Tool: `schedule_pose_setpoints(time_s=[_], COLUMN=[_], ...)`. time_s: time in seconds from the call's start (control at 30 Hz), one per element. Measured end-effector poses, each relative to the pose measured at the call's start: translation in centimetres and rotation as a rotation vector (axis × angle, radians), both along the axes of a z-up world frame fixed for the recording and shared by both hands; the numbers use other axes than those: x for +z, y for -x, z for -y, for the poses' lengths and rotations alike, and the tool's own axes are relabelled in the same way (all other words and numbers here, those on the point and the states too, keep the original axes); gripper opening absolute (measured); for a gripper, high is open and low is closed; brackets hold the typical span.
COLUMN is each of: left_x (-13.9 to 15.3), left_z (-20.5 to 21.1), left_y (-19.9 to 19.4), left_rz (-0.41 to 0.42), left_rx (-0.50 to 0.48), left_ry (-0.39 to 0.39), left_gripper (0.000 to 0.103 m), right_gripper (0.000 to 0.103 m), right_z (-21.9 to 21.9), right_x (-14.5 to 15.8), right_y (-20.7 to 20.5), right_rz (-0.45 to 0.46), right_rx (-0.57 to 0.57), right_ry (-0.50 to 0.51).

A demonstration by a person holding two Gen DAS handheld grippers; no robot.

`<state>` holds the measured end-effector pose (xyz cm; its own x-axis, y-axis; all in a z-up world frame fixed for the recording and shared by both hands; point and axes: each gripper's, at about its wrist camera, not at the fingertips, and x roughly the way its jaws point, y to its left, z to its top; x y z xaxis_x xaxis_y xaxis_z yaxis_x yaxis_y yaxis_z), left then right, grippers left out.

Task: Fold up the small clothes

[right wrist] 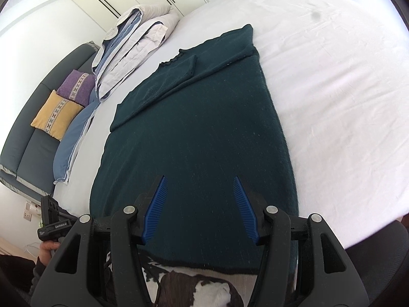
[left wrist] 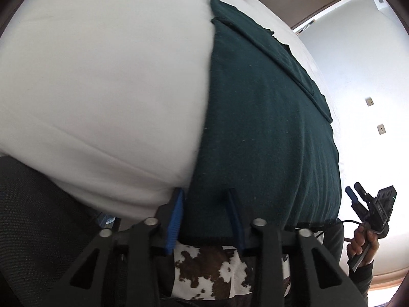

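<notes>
A dark green sweater [left wrist: 255, 128] [right wrist: 199, 128] lies flat on the white bed [left wrist: 102, 76] [right wrist: 332, 76], with its sleeves folded across the far part. My left gripper [left wrist: 204, 192] points down at the near left corner of the hem. One blue pad [left wrist: 176, 220] sits at the sweater's side edge and the other pad [left wrist: 234, 217] rests on the cloth. The fabric between them lies flat, with a gap left. My right gripper [right wrist: 199, 179] hovers open over the hem further right, nothing pinched. It also shows in a hand at the far right [left wrist: 358, 197].
A folded duvet [right wrist: 133, 46] and a blue pillow [right wrist: 74, 138] lie at the bed's far left. Beyond stands a dark sofa with a yellow cushion [right wrist: 55, 117] and a purple cushion [right wrist: 76, 87]. Cow-patterned cloth [left wrist: 204, 268] shows below the bed's near edge.
</notes>
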<state>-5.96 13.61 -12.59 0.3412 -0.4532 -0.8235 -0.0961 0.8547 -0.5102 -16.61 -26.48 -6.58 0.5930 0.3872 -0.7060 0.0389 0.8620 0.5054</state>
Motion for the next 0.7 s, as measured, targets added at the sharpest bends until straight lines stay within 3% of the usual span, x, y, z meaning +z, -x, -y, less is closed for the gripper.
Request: schedule_pose_setpoints(time_s=[0.17, 0.3, 0.43, 0.47, 0.6, 0.7], left_x=[0.1, 0.2, 0.0, -0.1, -0.2, -0.1], left_z=[1.0, 1.9, 2.7, 2.7, 2.2, 2.1], left_y=[0.3, 0.7, 0.9, 1.0, 1.3, 1.6], left_rz=[0.000, 0.000, -0.008, -0.010, -0.014, -0.003], left_rx=[-0.030, -0.054, -0.080, -0.078, -0.073, -0.074], left_ry=[-0.040, -0.058, -0.081, -0.084, -0.078, -0.076], left_gripper=[0.026, 0.037, 0.037, 0.035, 0.013, 0.009], right_gripper=[0.052, 0.052, 0.052, 0.052, 0.052, 0.045], right_z=[1.7, 3.3, 4.6, 4.8, 5.3, 5.4], right_x=[0.4, -0.1, -1.2, -1.5, -2.9, -3.9], right_y=[2.2, 3.5, 4.3, 4.6, 5.0, 5.4], right_rz=[-0.046, -0.133, -0.208, -0.223, -0.278, -0.303], right_rx=[-0.024, -0.054, -0.060, -0.061, -0.063, -0.049], right_ry=[0.046, 0.071, 0.082, 0.076, 0.063, 0.036])
